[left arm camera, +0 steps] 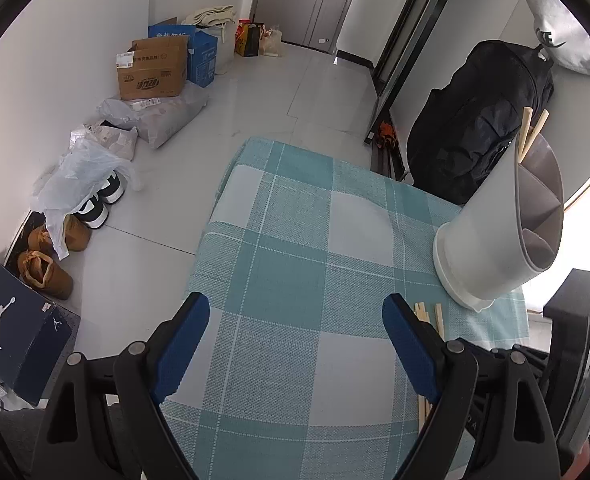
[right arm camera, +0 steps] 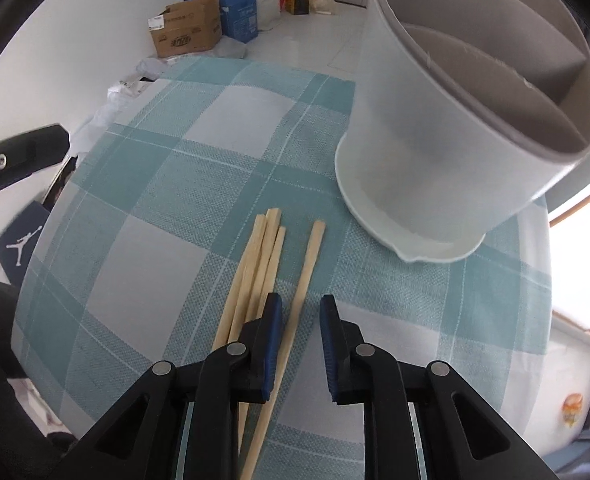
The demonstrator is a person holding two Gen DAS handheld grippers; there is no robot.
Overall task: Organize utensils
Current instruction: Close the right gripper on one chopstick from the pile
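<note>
Legibly, only one mark can be read: a white Jumpman figure on the dark blue shoe box (left arm camera: 19,332) on the floor left of the table (left arm camera: 291,264). The brown carton (left arm camera: 153,68) and the blue carton (left arm camera: 203,54) by the far wall carry print, too small to read.

Table: covered with a teal-and-white check cloth. Grey utensil holder (right arm camera: 447,128) stands on its white base at the far right of the table, interior split into compartments. In the left wrist view two wooden chopstick ends (left arm camera: 531,132) stick up from its far compartment.

Loose chopsticks (right arm camera: 263,264): lying flat on the cloth just in front of the holder, not touching it. Long axes run roughly from the near edge away toward the holder, blunt ends far. Three lie bunched together, fanning slightly; a single chopstick (right arm camera: 309,272) lies just right of them, apart at the far end.

Right hand-held gripper (right arm camera: 301,304): pointing steeply down over the chopsticks, jaws narrowed to a small gap. The single chopstick passes between the pads; no pad visibly presses it; whether the left pad touches it cannot be told.

Left hand-held gripper (left arm camera: 295,312): jaws spread wide over bare cloth, nothing between them, the loose chopsticks just beside its right finger.
</note>
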